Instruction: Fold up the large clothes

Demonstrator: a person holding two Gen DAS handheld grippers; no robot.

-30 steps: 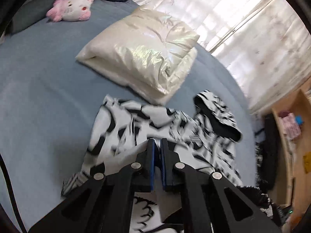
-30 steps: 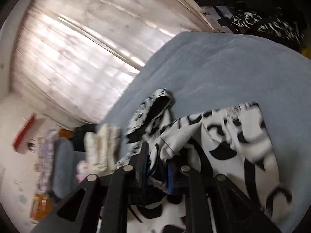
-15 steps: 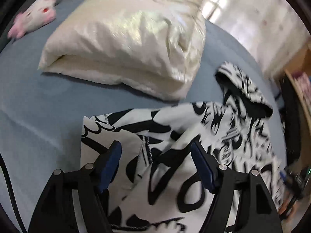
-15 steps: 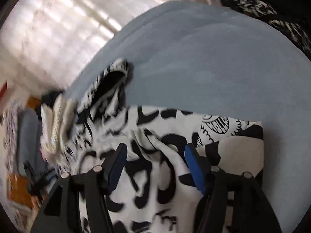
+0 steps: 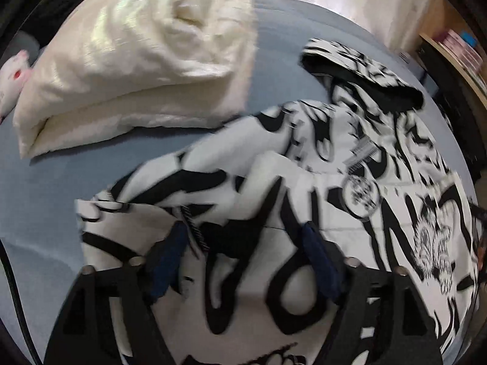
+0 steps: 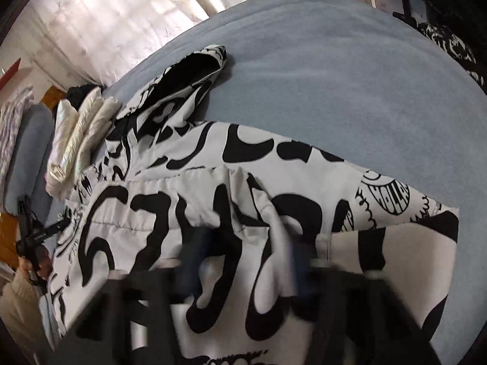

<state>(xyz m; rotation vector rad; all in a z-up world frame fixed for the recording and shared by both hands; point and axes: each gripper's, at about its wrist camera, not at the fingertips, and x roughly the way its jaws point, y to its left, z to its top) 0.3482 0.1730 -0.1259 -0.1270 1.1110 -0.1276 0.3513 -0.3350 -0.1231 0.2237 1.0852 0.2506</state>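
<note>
Blue bedding (image 5: 45, 213) stretches under everything I see, with pale curtains (image 6: 100, 24) glowing at the far edge of the bed. On it lies the black-and-white printed hooded jacket (image 5: 334, 188), spread flat directly beneath and ahead of both pairs of jaws, its black-lined hood (image 6: 188, 70) pointing away from me.

My left gripper (image 5: 243, 261) points steeply down at the jacket. Its jaws have just been closing but stand spread, blue pads (image 5: 166, 261) apart, with a raised fold of the fabric and a striped drawstring (image 5: 193, 231) lying between them; the pads do not press on the cloth. Ahead and to the left of these jaws sits a cream satin pillow (image 5: 131, 60), and beyond it, at the far left, a pink and white plush toy (image 5: 13, 73).

My right gripper (image 6: 243, 270) is blurred. Its jaws have just been closing as well, yet a gap shows between them, with a ridge of jacket cloth in it; I cannot tell whether the pads touch it. Far to their left a hand (image 6: 33, 264) grips the other tool.
</note>
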